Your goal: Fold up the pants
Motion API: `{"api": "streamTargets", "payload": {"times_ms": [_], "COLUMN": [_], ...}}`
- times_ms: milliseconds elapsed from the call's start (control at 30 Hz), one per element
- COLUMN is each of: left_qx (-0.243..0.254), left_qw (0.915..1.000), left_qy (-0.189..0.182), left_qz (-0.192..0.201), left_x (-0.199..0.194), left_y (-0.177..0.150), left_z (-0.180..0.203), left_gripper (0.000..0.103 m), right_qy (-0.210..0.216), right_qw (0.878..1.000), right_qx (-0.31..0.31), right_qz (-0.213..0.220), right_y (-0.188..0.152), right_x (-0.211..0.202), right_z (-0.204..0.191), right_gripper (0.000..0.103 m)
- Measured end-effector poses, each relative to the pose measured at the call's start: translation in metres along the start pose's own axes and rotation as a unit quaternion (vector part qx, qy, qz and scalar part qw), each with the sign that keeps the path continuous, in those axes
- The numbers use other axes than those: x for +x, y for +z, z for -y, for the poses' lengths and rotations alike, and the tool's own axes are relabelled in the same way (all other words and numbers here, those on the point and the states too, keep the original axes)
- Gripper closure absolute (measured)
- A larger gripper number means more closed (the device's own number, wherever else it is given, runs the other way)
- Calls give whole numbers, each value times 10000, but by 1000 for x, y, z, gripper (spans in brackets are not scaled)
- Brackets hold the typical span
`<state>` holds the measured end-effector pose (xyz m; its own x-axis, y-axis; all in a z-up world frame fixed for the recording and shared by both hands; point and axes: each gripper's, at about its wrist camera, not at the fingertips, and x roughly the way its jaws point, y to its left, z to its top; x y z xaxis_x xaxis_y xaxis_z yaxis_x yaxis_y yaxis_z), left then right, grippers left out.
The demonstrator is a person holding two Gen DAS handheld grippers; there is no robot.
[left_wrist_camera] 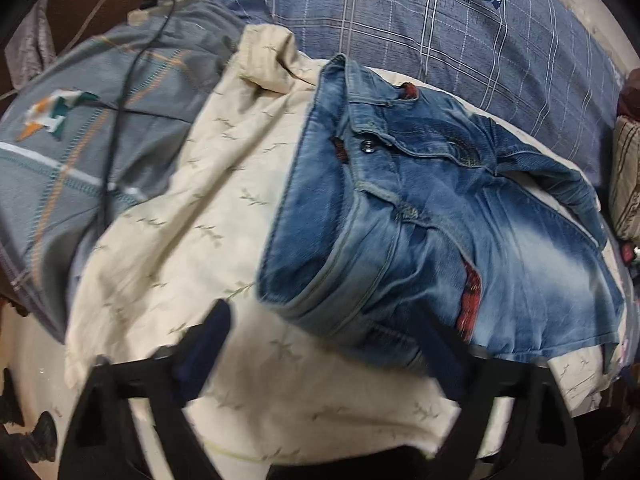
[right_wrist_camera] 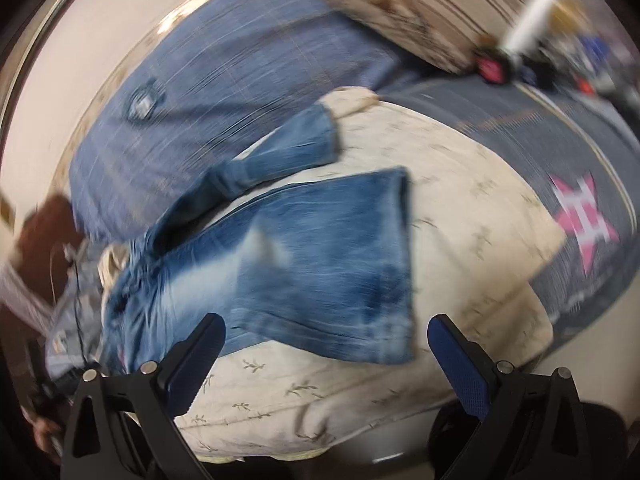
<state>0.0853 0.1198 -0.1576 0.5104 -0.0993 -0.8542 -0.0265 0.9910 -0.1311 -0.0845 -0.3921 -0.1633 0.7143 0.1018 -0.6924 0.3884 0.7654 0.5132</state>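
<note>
Blue washed jeans (left_wrist_camera: pixel 460 216) lie on a cream leaf-print sheet (left_wrist_camera: pixel 192 216), waistband toward my left gripper, red lining showing at the fly. My left gripper (left_wrist_camera: pixel 324 336) is open, its fingers on either side of the waistband's near corner, just above the cloth. In the right wrist view the jeans (right_wrist_camera: pixel 304 256) show their two legs spread apart, the near leg wide and flat. My right gripper (right_wrist_camera: pixel 326 344) is open and empty, hovering over the near leg's lower edge. This view is blurred.
A blue plaid pillow (left_wrist_camera: pixel 420 28) lies behind the jeans. A grey blanket (left_wrist_camera: pixel 80 128) with a black cable (left_wrist_camera: pixel 120 96) lies at the left. A striped cushion (right_wrist_camera: pixel 420 8) and small clutter sit at the right wrist view's top.
</note>
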Motion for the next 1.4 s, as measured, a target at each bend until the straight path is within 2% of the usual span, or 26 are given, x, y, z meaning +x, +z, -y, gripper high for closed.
{"api": "streamTargets", "payload": {"times_ms": [100,233,333,433,533,900,1000,1033,1067,1167,1400], "left_qx": [-111,-99,-98,-33,73,138,215,233,248,308,275], "left_qw": [9998,9997,9996,9991,9988,9955,9953,9953,9952,9949,9955], "left_qy": [-91,-155,-251,-421,-488,-884,-867,-859,-854,-855,-783], "left_qz": [-132,-165,-105,-1,31,307,371,388,402,429,464], "left_x": [14,25,25,22,22,-10,-21,-24,-28,-36,-45], "left_y": [8,9,10,10,11,15,16,15,15,13,12], "left_z": [-2,-1,0,3,6,2,-1,-1,-3,-4,-12], "left_gripper": [30,43,53,64,72,77,77,77,77,77,77], "right_qy": [171,235,358,429,557,897,780,783,756,525,-17], "right_qw": [9987,9984,9961,9917,9896,9816,9838,9840,9846,9907,9990], "right_qx": [488,518,799,1170,1258,1542,1426,1369,1311,964,360], "right_qz": [-21,16,-122,-301,-423,-678,-753,-826,-871,-801,-262], "right_y": [2,6,11,10,6,1,1,1,1,3,27], "right_x": [1,8,19,28,32,41,45,49,50,48,29], "right_z": [17,20,27,41,44,50,46,44,42,32,20], "right_gripper": [1,7,16,17,21,26,46,62,67,75,77]}}
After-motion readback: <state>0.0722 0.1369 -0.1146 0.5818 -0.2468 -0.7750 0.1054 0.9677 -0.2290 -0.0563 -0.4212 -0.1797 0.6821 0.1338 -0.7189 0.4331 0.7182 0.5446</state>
